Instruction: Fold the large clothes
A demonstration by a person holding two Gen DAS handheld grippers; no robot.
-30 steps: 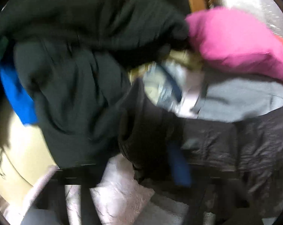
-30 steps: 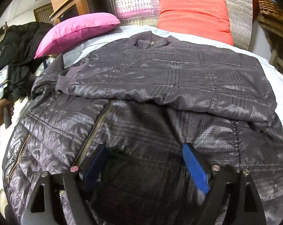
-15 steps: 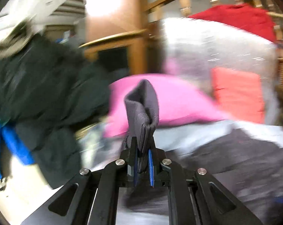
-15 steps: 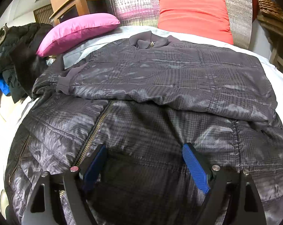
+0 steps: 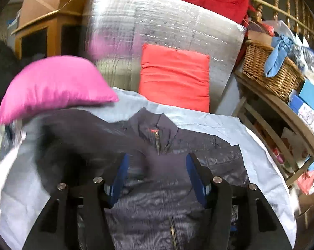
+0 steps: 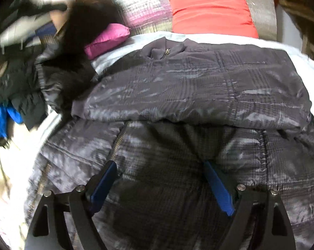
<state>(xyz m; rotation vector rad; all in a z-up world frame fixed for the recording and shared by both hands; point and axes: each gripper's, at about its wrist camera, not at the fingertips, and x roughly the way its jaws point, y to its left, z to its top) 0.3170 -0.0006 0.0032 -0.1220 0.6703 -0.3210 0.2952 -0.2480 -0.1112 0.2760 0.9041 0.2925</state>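
cluttered bedroom, bed (image 5: pixel 250 145) under pale sheet. lay spread mid-bed: quilted jacket (image 6: pixel 198 87). left hand-held gripper (image 5: pixel 157 168) and right hand-held gripper (image 6: pixel 161 179) gaped wide, gripping nothing. risked slippery left sleeve (image 5: pixel 84 133) sliding off, undoing fold.

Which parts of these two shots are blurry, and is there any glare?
Left wrist view: pink pillow and left edge smeared; mild sheen on silver foil panel. Right wrist view: upper left corner smeared, a dark blurred sleeve there; soft sheen on jacket.

Dark grey quilted jacket (image 6: pixel 177 95), zipped, sleeve folded across, flat on bed
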